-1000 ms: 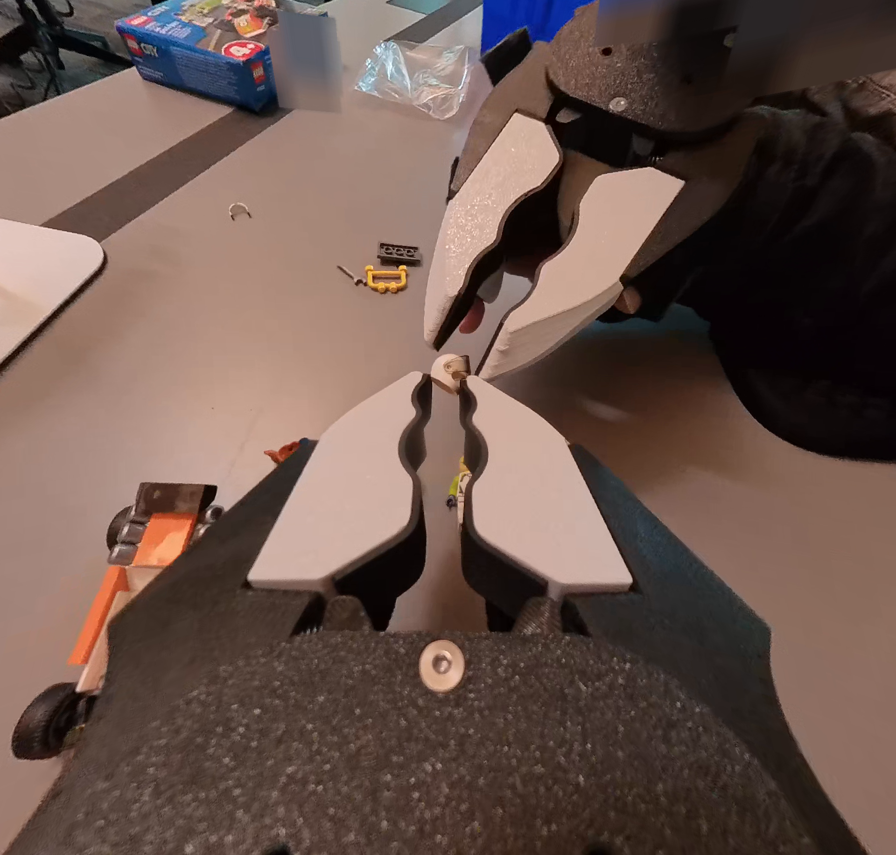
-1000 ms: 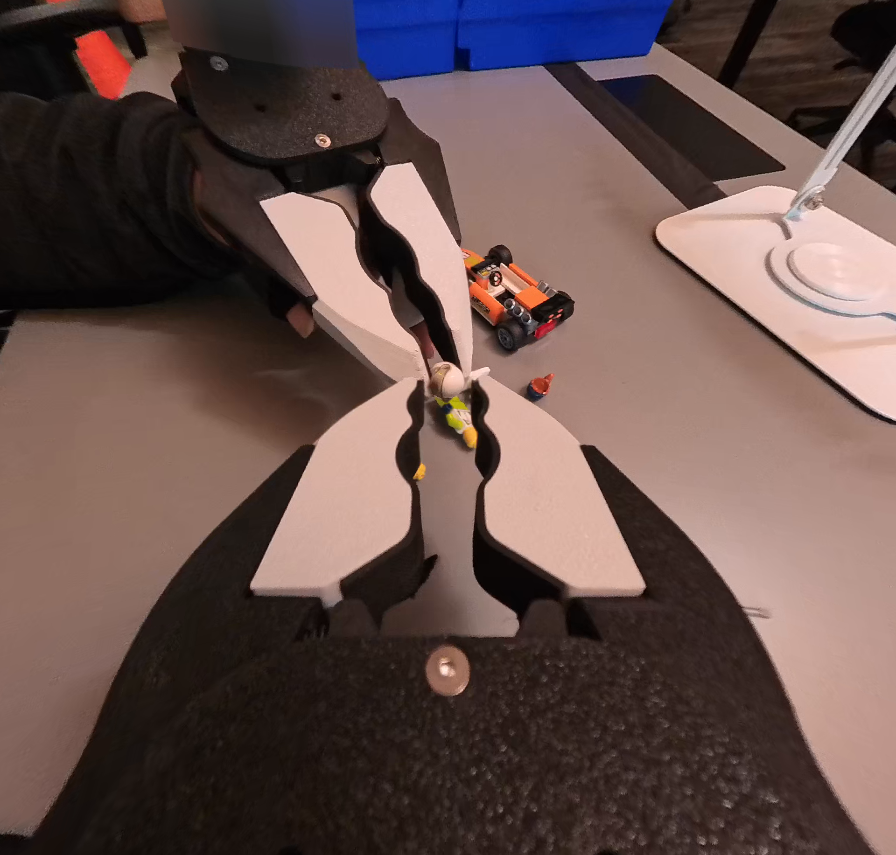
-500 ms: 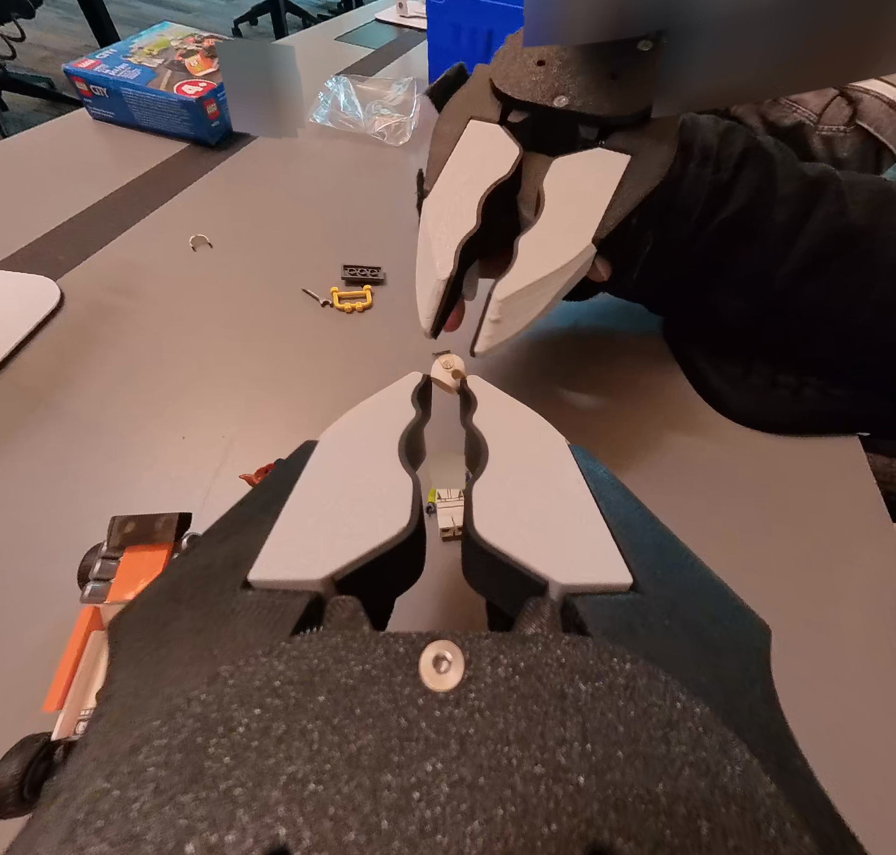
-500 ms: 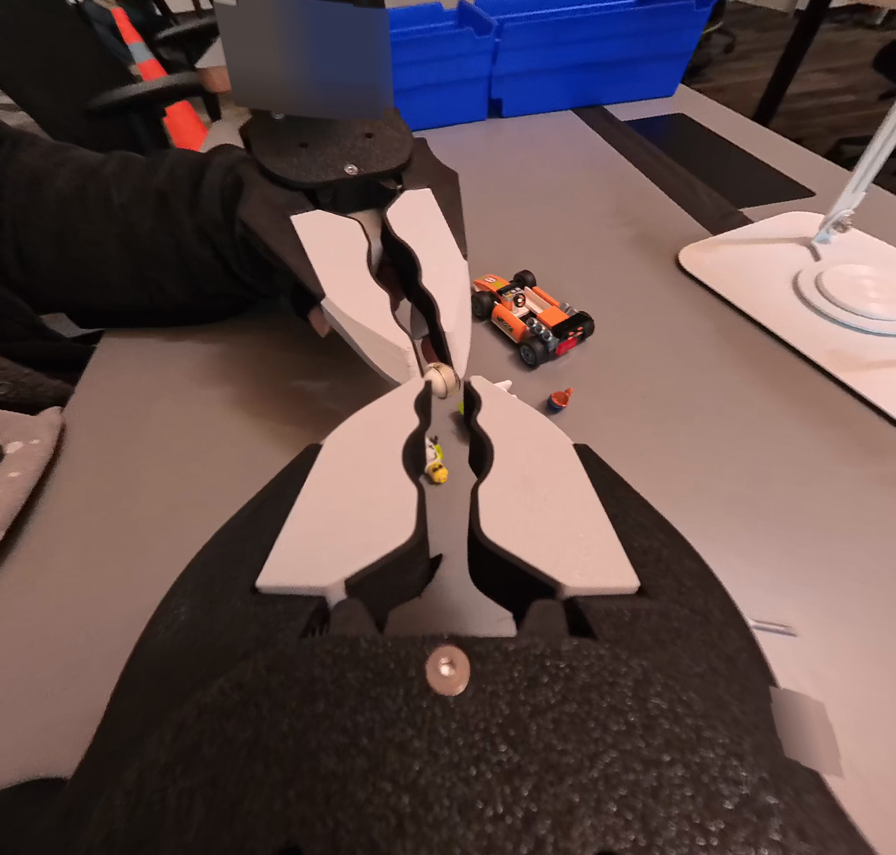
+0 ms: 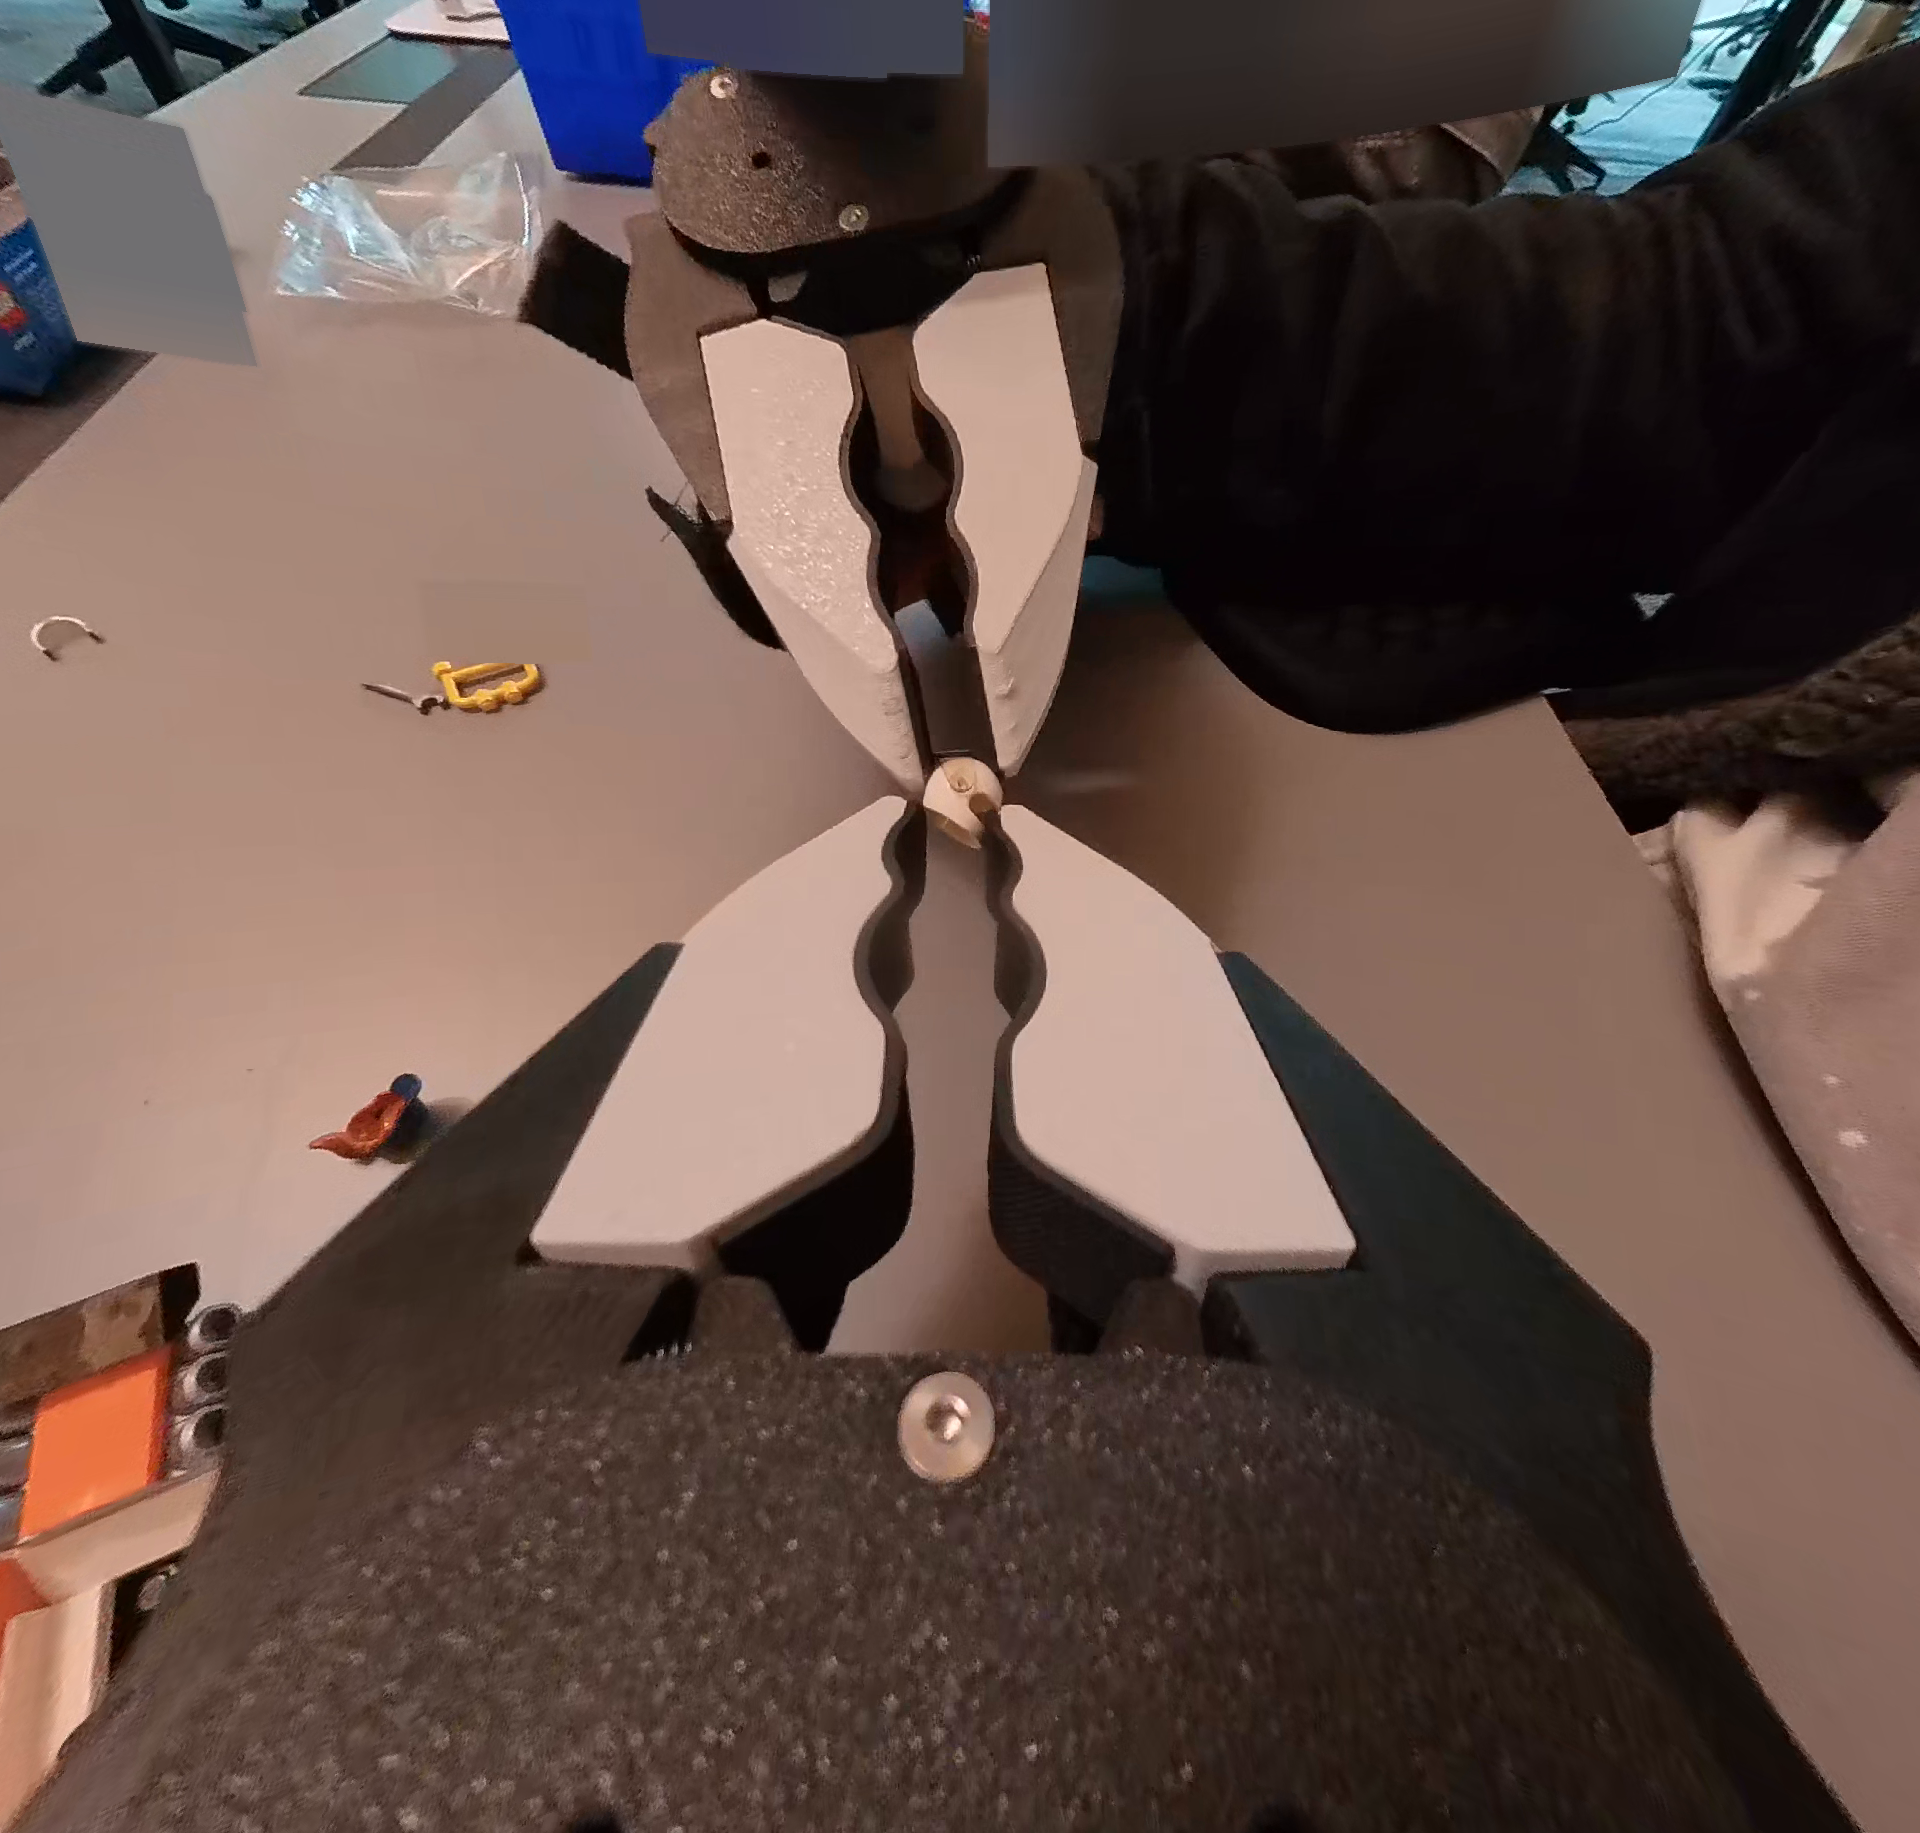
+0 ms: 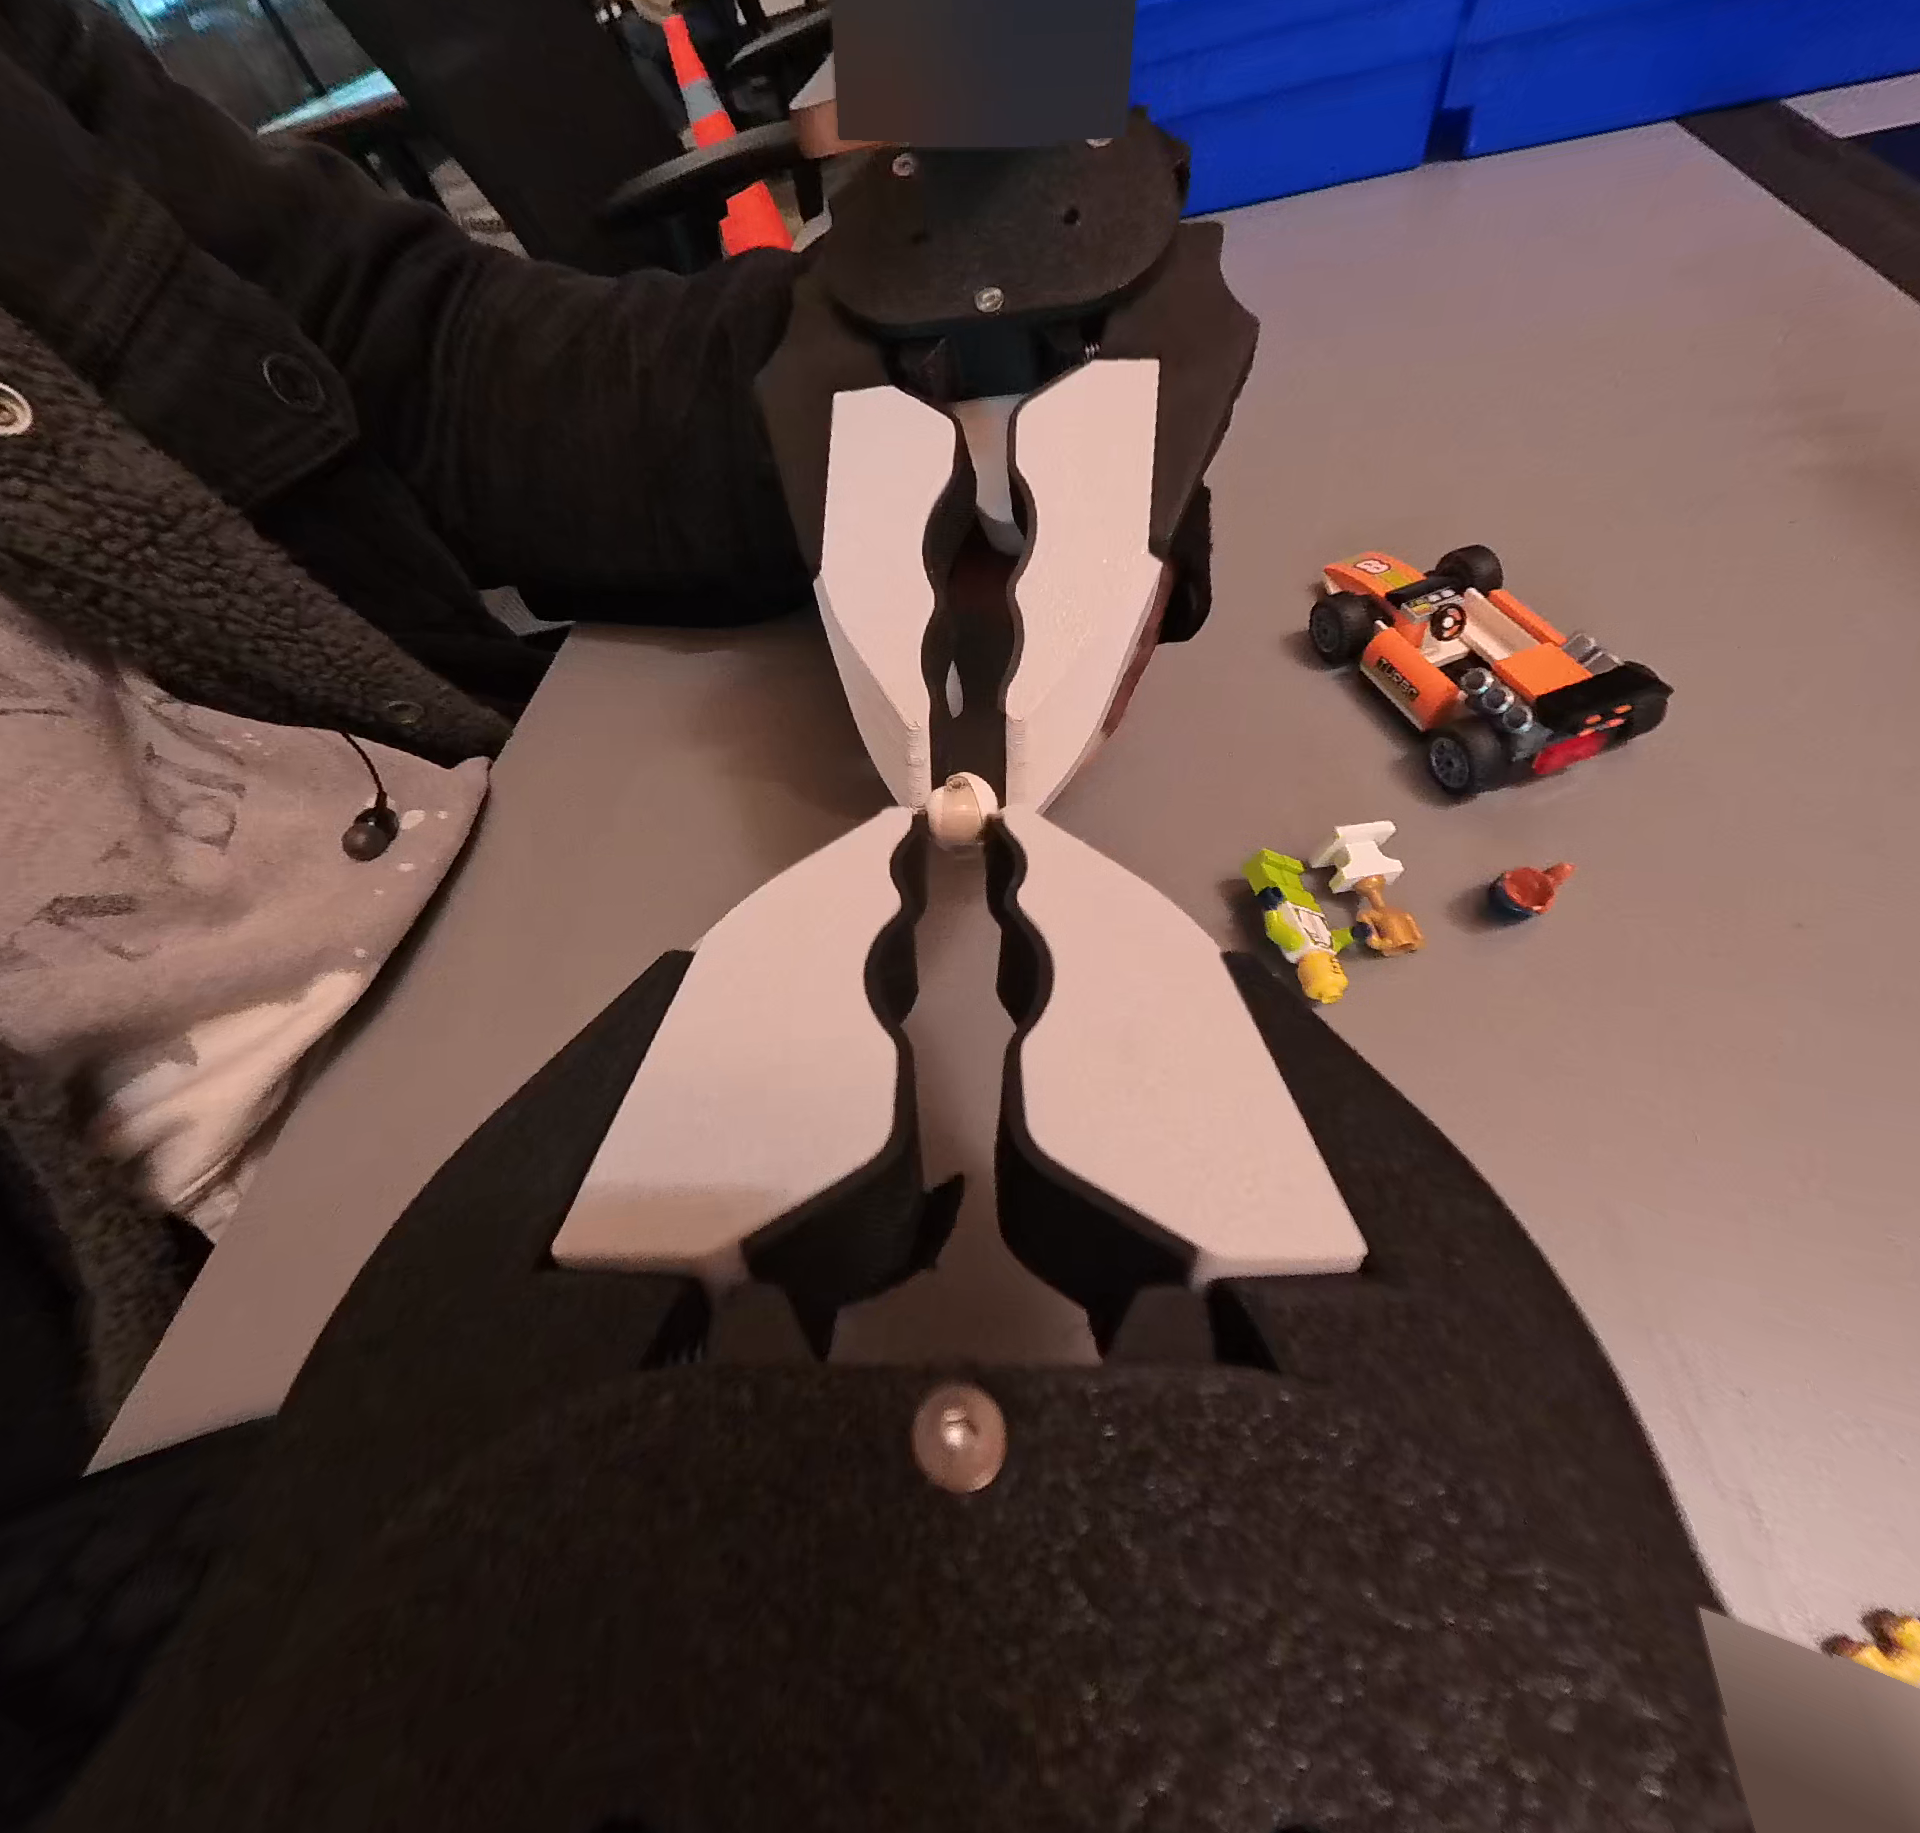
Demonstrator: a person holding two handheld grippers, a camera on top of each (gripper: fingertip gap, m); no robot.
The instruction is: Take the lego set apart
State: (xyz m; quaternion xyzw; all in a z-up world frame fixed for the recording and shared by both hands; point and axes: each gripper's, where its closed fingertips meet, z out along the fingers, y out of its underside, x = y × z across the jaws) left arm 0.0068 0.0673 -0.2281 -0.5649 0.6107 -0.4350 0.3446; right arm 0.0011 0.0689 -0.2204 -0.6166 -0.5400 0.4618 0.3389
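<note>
Nearby: orange car [image 6: 1481,663] | minifigure body [image 6: 1299,923] | yellow piece [image 5: 486,688]

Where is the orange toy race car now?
In the right wrist view, the orange toy race car stands on the grey table, right of both grippers, beyond the lime minifigure body.

Bare table [image 6: 1558,1212] beyond scattered minifigure parts [image 6: 1325,910]

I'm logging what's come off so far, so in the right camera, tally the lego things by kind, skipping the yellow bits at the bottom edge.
Orange car: 1
Minifigure body: 1
White piece: 1
Gold trophy: 1
Orange and blue piece: 1
Round white piece, held where both sets of jaws meet: 1
Total: 6
</note>
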